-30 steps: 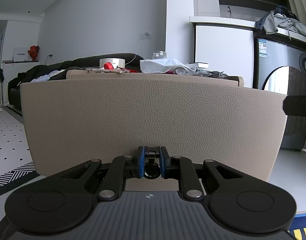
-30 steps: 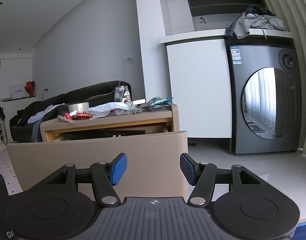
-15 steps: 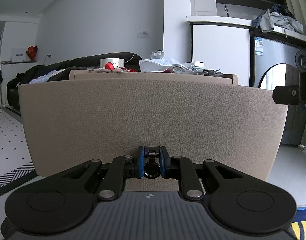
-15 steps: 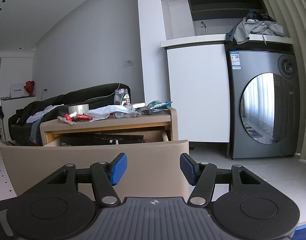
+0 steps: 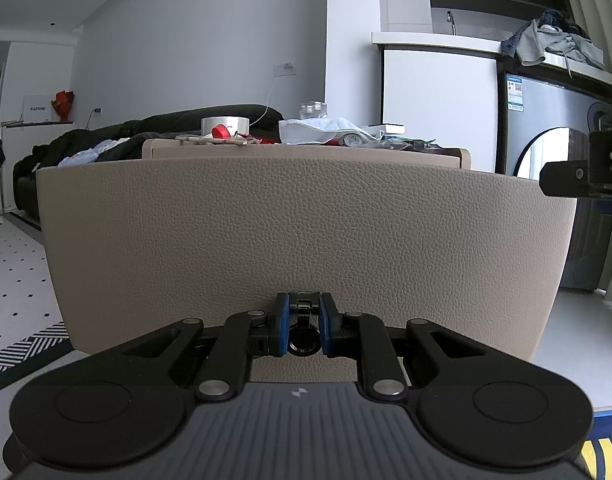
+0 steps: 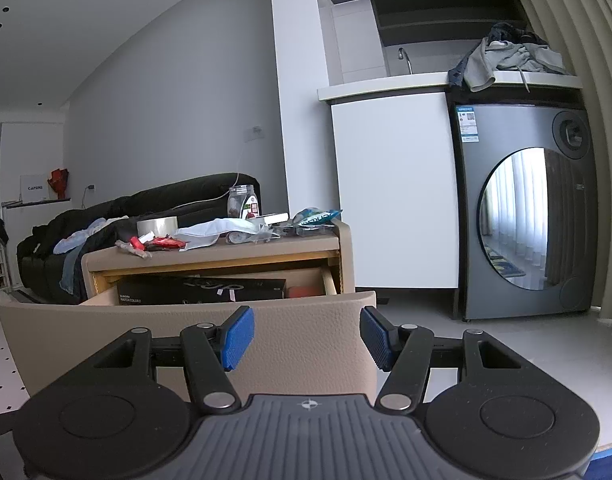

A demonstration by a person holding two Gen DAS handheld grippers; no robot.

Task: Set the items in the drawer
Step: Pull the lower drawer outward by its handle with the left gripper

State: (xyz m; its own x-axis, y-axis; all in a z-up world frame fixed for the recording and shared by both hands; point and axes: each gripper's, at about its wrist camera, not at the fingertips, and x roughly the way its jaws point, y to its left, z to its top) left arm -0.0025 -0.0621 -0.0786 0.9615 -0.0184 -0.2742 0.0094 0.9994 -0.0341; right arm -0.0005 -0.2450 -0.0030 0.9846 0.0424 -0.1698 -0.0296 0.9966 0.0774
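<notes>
Left gripper: its blue pads are pressed together on the small black ring pull of the drawer; it is level and faces the front squarely.
Drawer: the beige, leather-textured drawer front fills the left view; in the right view the drawer stands pulled out of the low beige table, and inside lie a flat black box and something orange-red beside it.
Right gripper: its jaws are spread wide and grip nothing; it is held level in front of the right end of the drawer front, not touching it.
Items: on the table top lie a roll of clear tape, a red wrapper, a white crumpled cloth, a clear glass jar and a blue-green packet.
Surface: pale floor, with black-dotted white tiles on the left.
Room: a dark sofa covered with clothes behind the table; a grey front-loading washing machine under a white counter with a heap of grey clothes on top.
</notes>
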